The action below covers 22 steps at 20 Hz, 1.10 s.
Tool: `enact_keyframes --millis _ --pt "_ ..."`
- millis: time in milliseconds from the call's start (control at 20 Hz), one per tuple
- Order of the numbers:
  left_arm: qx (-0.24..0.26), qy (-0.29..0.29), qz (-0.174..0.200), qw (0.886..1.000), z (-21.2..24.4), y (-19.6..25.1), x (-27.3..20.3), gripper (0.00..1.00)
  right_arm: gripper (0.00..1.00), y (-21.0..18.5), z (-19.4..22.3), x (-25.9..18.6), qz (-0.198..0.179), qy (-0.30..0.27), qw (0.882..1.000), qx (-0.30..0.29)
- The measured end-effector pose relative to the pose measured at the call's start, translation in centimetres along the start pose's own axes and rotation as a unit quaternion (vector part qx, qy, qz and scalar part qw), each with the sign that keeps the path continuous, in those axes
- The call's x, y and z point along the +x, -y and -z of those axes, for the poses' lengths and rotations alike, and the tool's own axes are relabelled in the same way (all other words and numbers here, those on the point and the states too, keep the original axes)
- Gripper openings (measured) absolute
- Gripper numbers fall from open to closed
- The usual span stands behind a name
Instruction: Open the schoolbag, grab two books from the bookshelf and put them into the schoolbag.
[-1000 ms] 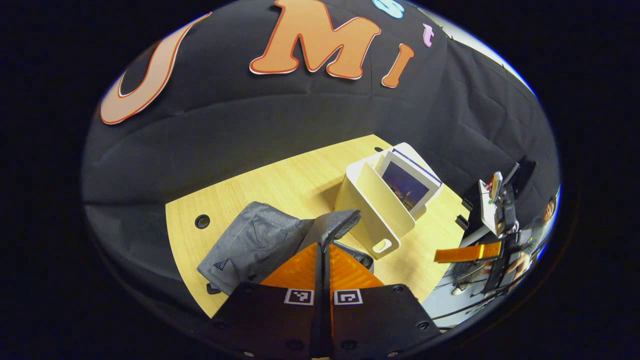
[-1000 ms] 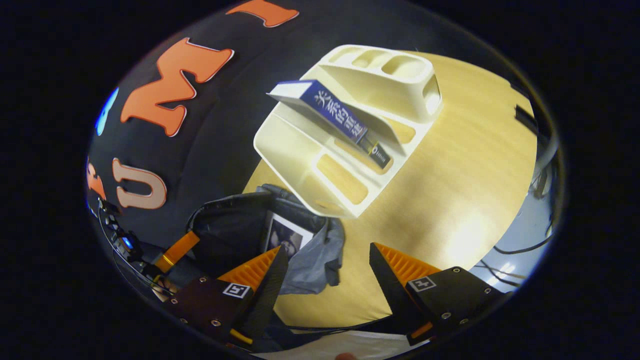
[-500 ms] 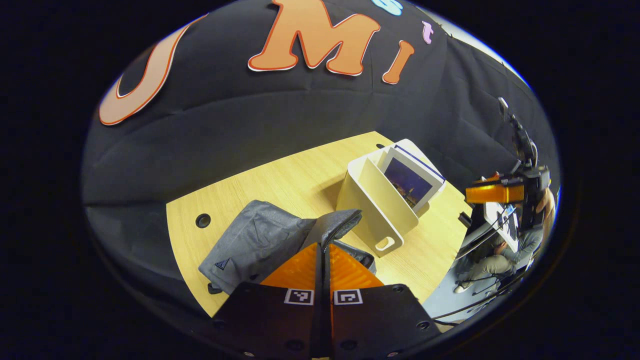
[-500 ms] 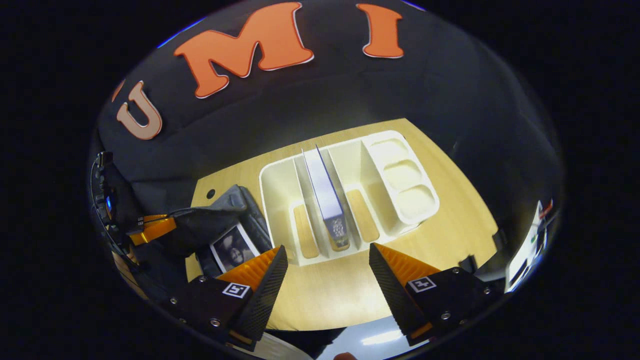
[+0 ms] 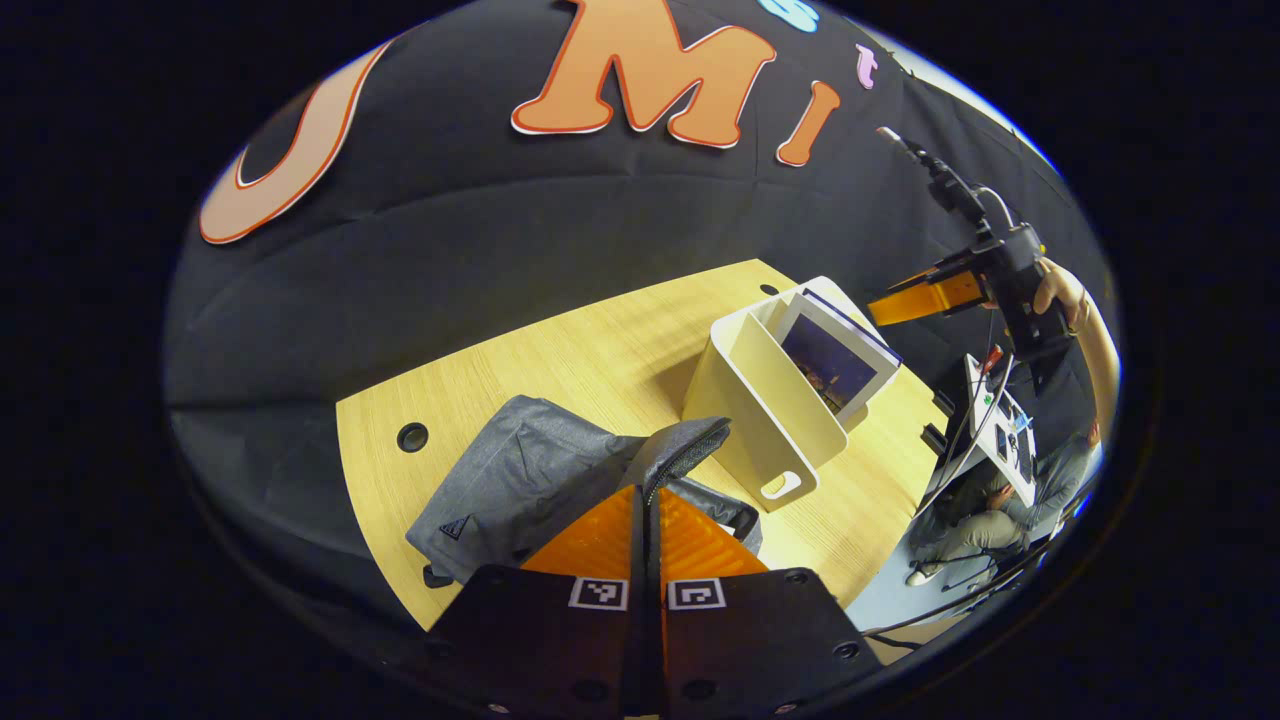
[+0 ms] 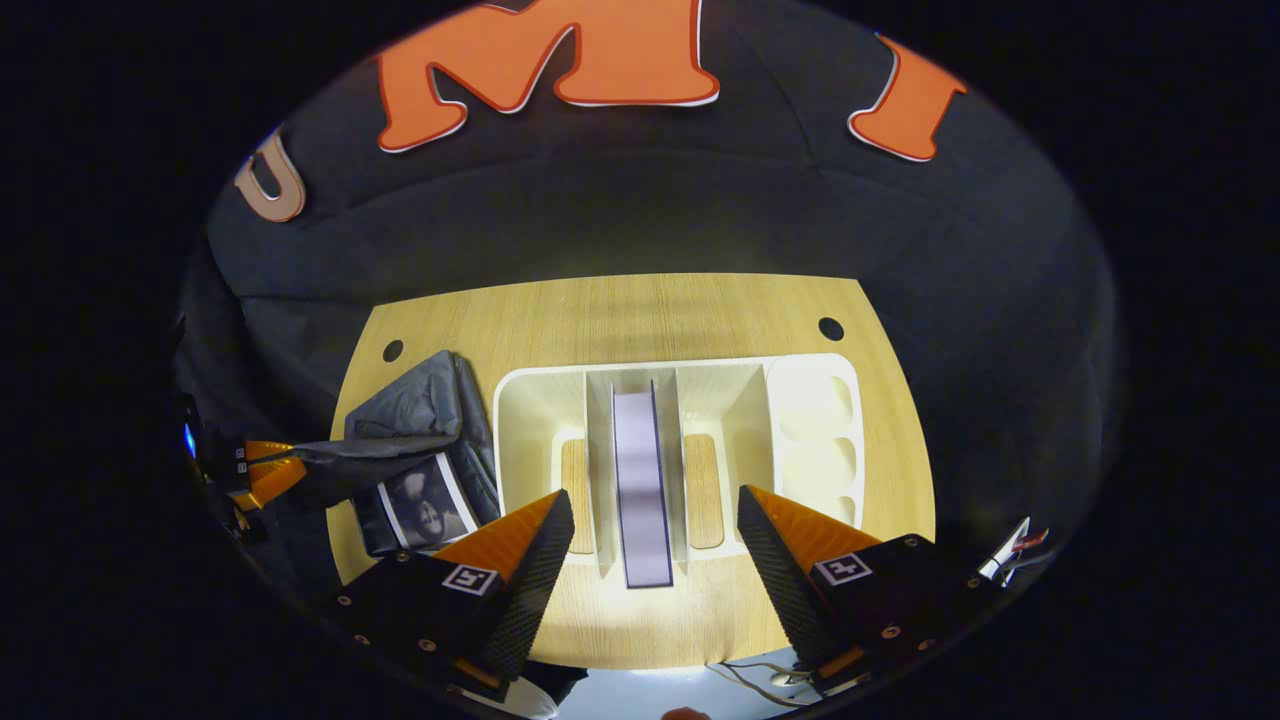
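My left gripper (image 5: pixel 648 492) is shut on the top flap of the grey schoolbag (image 5: pixel 520 480) and holds it up off the table. The schoolbag (image 6: pixel 415 415) lies left of the white bookshelf (image 6: pixel 525 400), with one book (image 6: pixel 425 505) showing inside its open mouth. A second book (image 6: pixel 640 480) stands spine up in the shelf's middle slot. My right gripper (image 6: pixel 655 500) hangs open above the shelf's near edge, its fingers on either side of that book and apart from it. The left gripper view has the book (image 5: pixel 835 358) leaning in the bookshelf (image 5: pixel 760 420), the right gripper (image 5: pixel 920 298) high beside it.
The wooden table (image 6: pixel 650 310) has small round cable holes near its back corners. Three shallow hollows fill the right end of the shelf. A hand (image 5: pixel 1060 290) holds the right gripper. A seated person (image 5: pixel 985 520) and a stand with cables are off the table's right.
The right gripper has swung from beside the schoolbag to above the bookshelf, and now looks straight down on the standing book. The left gripper has kept its hold on the flap.
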<state>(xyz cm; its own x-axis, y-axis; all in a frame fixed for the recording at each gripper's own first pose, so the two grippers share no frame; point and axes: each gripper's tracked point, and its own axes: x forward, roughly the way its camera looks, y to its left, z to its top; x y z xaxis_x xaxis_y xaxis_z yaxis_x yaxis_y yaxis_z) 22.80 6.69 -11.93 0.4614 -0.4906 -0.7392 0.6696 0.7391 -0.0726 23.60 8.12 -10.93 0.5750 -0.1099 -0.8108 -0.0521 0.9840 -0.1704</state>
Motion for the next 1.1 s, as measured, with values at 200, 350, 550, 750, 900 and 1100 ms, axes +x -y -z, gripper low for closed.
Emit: enact_keyframes --millis 200,350,550,750,900,1100 --pt "-0.013 -0.006 0.009 1.000 0.4 0.1 0.2 0.01 1.00 0.1 0.6 3.9 -0.005 -0.062 0.998 0.002" --pt "-0.017 -0.008 0.007 1.000 0.5 0.0 0.6 0.01 0.99 -0.6 1.4 5.9 -0.008 -0.093 0.996 -0.001" --pt "-0.018 -0.013 0.008 1.000 0.5 0.2 0.7 0.01 0.96 -1.0 2.7 8.0 -0.008 -0.121 0.993 -0.005" --pt "-0.017 -0.014 0.006 1.000 0.6 0.2 0.6 0.01 0.45 -0.7 3.4 9.6 -0.003 -0.134 0.991 0.004" --pt "-0.021 -0.014 0.007 1.000 0.7 0.1 0.6 0.01 0.37 -0.4 3.5 9.0 0.001 -0.139 0.990 -0.001" --pt "-0.019 -0.015 0.007 1.000 0.6 0.2 0.6 0.01 0.27 -0.7 3.0 7.4 0.001 -0.132 0.991 0.003"
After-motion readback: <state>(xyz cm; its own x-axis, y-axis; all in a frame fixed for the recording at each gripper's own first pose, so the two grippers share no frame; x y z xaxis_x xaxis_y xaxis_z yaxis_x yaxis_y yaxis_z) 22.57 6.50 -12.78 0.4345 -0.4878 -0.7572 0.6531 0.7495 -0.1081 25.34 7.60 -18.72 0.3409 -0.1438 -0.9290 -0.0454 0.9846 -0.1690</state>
